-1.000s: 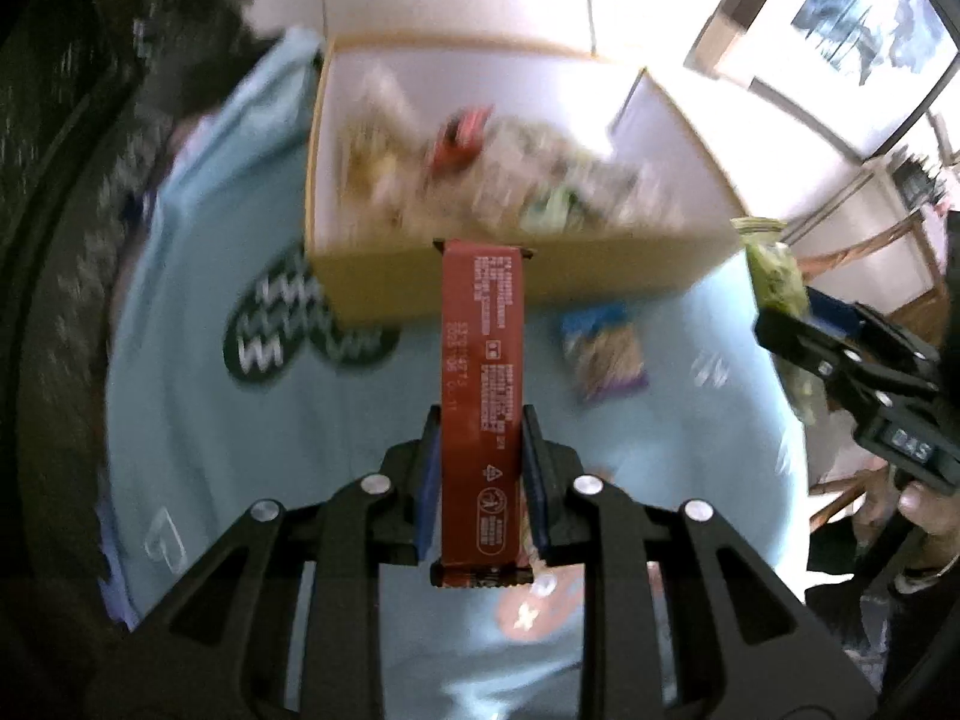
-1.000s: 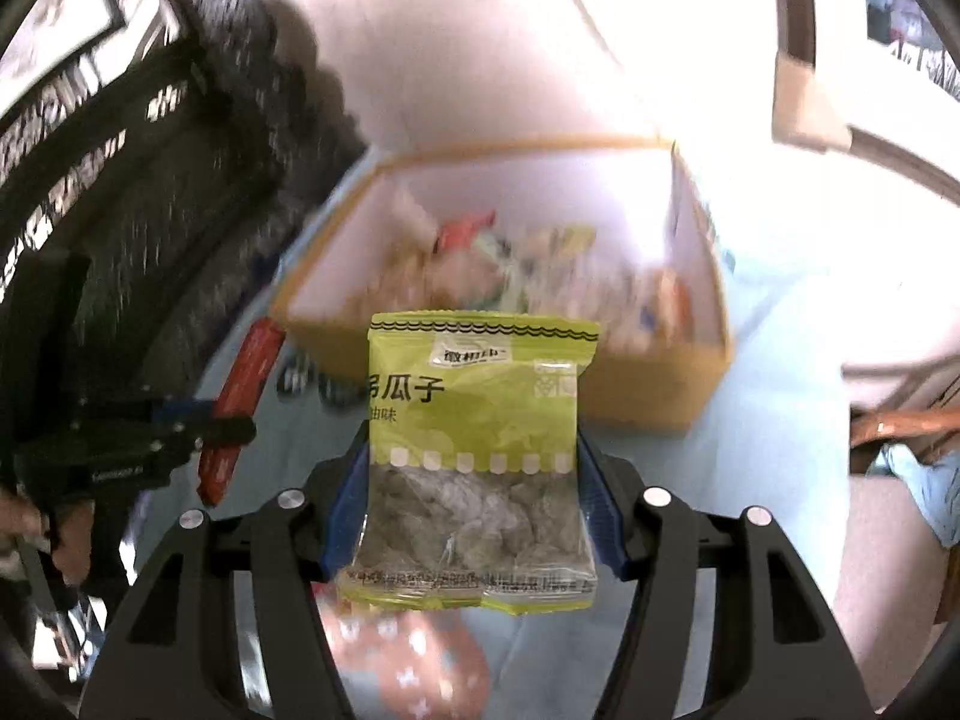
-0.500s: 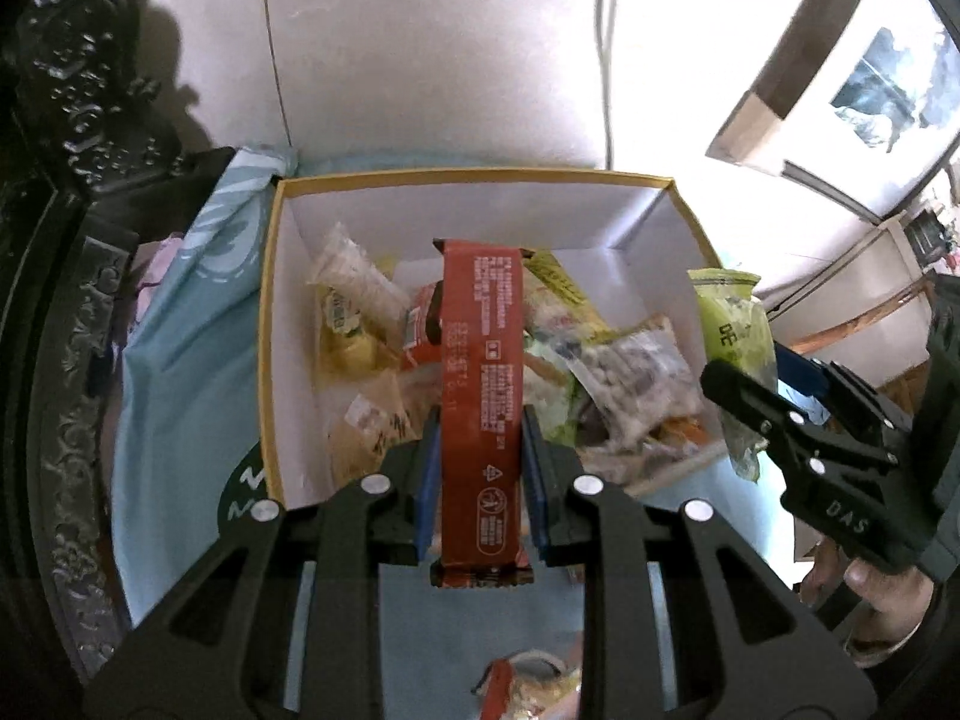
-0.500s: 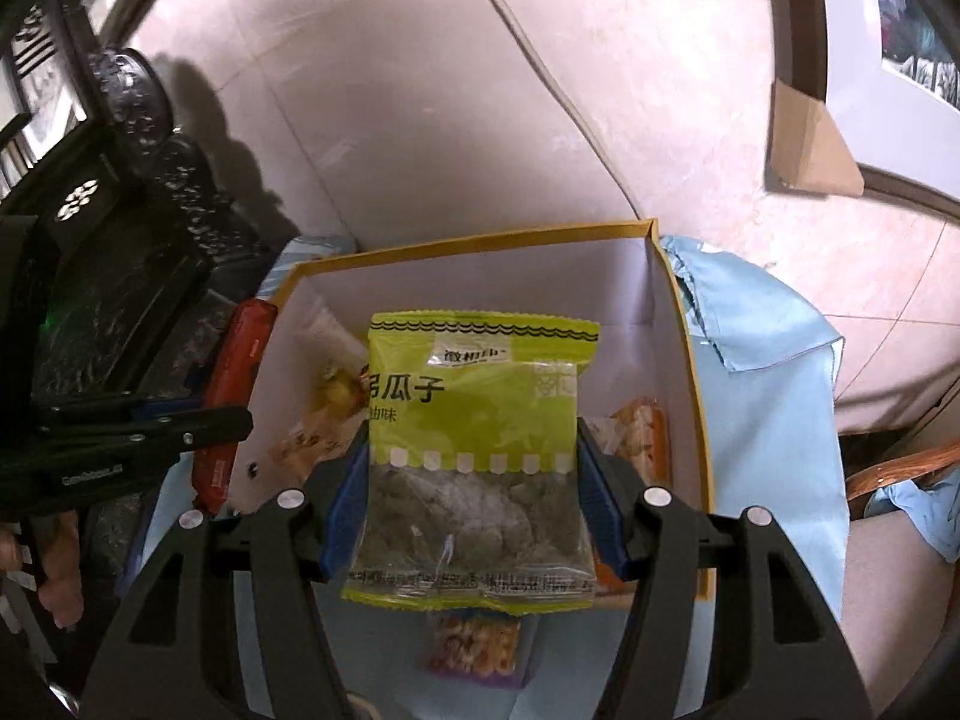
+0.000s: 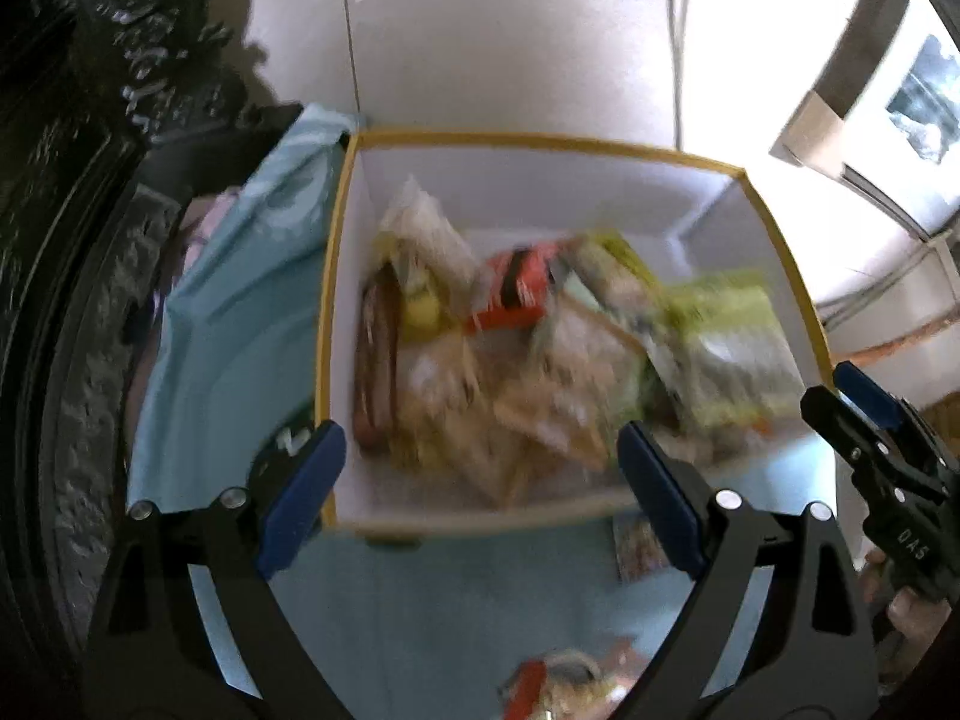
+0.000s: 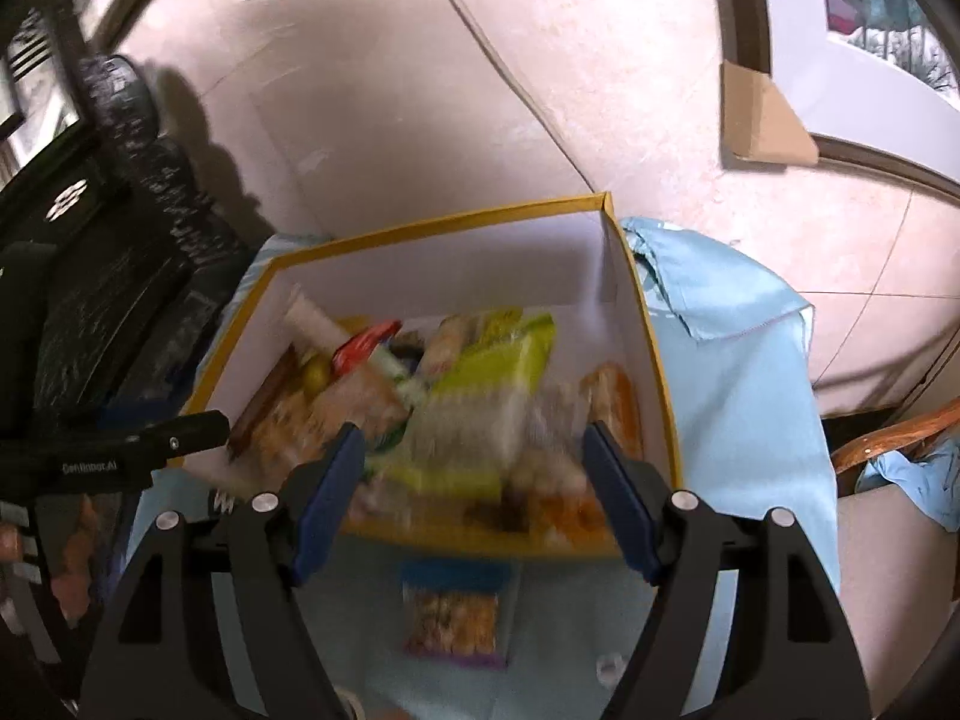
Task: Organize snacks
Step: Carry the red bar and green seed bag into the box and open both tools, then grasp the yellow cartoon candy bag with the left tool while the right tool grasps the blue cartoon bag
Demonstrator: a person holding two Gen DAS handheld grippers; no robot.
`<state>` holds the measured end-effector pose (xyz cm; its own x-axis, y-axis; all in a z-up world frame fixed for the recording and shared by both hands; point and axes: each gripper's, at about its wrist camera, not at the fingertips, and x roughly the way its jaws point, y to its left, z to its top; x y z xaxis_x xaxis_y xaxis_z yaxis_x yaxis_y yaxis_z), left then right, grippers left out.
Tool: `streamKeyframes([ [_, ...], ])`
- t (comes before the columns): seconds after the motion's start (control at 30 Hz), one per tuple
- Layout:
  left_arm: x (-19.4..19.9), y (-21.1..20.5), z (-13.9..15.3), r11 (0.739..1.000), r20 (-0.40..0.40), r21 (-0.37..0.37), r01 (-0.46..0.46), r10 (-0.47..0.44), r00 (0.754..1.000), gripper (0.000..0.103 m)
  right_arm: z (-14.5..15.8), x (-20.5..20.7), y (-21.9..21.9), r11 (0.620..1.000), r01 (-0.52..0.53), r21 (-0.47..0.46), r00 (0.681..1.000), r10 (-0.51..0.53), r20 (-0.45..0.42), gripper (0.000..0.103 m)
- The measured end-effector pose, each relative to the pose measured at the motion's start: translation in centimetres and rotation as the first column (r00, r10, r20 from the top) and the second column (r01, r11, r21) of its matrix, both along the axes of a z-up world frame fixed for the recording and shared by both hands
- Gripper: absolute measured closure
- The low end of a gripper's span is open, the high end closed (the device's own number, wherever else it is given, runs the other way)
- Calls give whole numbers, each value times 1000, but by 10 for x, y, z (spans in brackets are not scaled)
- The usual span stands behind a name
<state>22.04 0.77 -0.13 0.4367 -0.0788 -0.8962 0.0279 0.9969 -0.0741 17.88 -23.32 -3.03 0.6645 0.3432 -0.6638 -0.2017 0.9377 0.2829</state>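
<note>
Now both grippers, left (image 5: 480,480) & right (image 6: 474,492), gape wide, empty, over snack box (image 6: 654,360).

The box (image 5: 336,312) had a mustard-yellow rim and outer face with plain white inner walls. Among the snacks in it, a packet (image 6: 498,384) was lime green over a pale clear lower half, another wrapper (image 5: 510,294) was red with a dark band, and a long bar (image 5: 372,372) along the box's left wall was dark brown. The cloth (image 6: 738,372) over the tabletop was light blue. On it, by the box's near edge, lay a small packet (image 6: 456,612) with a blue top and tan contents. Both grippers were black with blue pads on the fingers (image 5: 300,492) (image 6: 618,504). The floor (image 6: 420,90) was cream.
</note>
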Motion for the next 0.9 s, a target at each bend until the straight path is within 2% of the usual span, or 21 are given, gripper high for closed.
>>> streamKeyframes([
  [0.13, -51, -2, -21, 1000, -71, -24, 20, -22, 997, 10, -19, -42, 10, 995, -90, -42, 996, 90, -9, 25],
  [0.33, -96, 2, -64, 1000, -200, -6, -1, 0, 980, 10, -82, -42, 39, 987, -123, -108, 981, 105, -161, 25],
  [0.47, -108, 5, -70, 1000, -207, 17, -4, 8, 978, 10, -111, -30, 57, 978, -120, -168, 977, 86, -198, 25],
  [0.53, -113, 7, -73, 1000, -216, 9, -11, 13, 976, 10, -116, -27, 66, 976, -125, -180, 977, 90, -193, 25],
  [0.6, -118, 6, -76, 1000, -221, 14, -7, 10, 975, 10, -123, -23, 78, 963, -142, -231, 977, 99, -187, 25],
  [0.63, -118, 5, -77, 1000, -227, 13, -3, 6, 974, 10, -131, -20, 84, 946, -149, -288, 974, 91, -205, 29],
  [0.73, -122, -2, -83, 1000, -245, 10, 22, -19, 969, 10, -133, -16, 85, 943, -152, -297, 975, 94, -200, 47],
  [0.9, -138, -25, -95, 993, -277, 0, 115, -110, 955, 10, -123, -15, 60, 970, -114, -213, 974, 67, -216, 51],
])
